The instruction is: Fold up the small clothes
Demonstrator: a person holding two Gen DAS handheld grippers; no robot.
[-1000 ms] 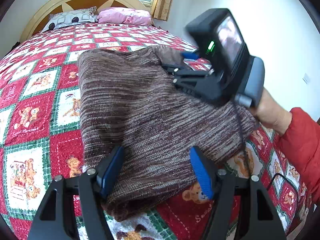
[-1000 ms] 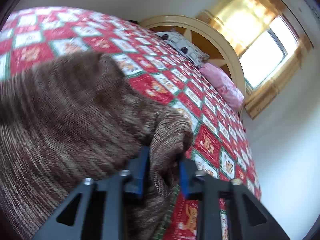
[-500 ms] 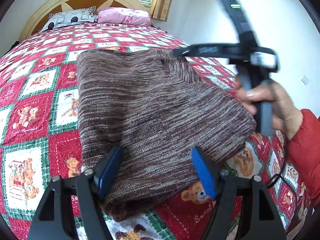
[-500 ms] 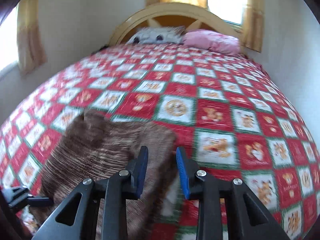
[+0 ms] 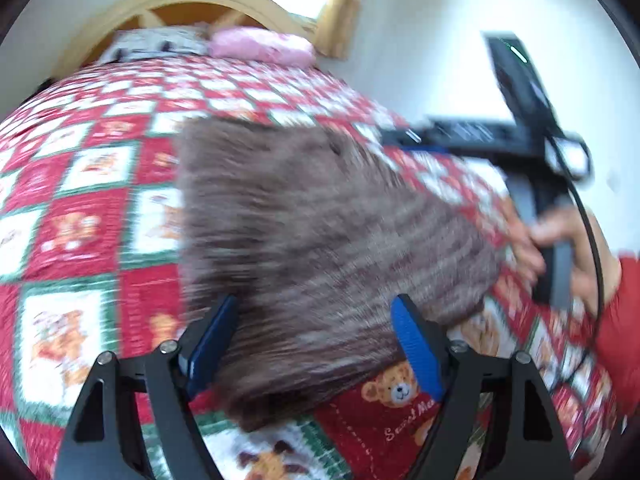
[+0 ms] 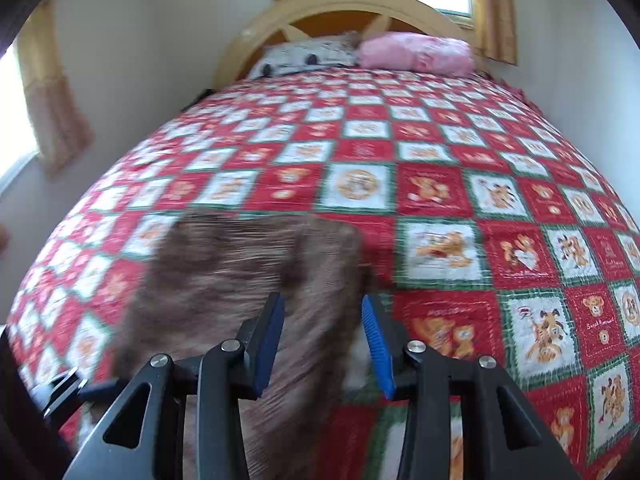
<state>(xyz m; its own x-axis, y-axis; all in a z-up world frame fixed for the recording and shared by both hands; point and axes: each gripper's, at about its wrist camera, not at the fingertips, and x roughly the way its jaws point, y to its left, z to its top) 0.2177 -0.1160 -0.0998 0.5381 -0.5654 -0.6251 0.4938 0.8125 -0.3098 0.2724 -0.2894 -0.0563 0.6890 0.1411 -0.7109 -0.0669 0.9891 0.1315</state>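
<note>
A brown striped knit sweater (image 5: 320, 224) lies folded on the bed's red, white and green teddy-bear quilt (image 5: 80, 220). My left gripper (image 5: 314, 306) sits at the sweater's near edge. Its jaws are opening and stand wide on either side of the fabric, with the blue pads (image 5: 416, 348) not pressing on it. In the right wrist view the sweater (image 6: 240, 272) lies below my right gripper (image 6: 323, 302), near its right edge. Those jaws are opening with nothing pinched between them. From the left wrist view, the right gripper (image 5: 404, 140) hangs above the bed's right side, held by a hand (image 5: 560, 240).
A pink pillow (image 6: 416, 54) and a patterned white pillow (image 6: 308, 54) lie against the wooden headboard (image 6: 340, 0). A white wall (image 5: 440, 40) runs along the bed's right side. A red sleeve (image 5: 624, 320) is at the right. Curtains (image 6: 52, 112) hang on the left.
The right gripper let go of the sweater's folded corner, rolled upright and lifted away to the right. The fold now lies flat. The left jaws have spread wider.
</note>
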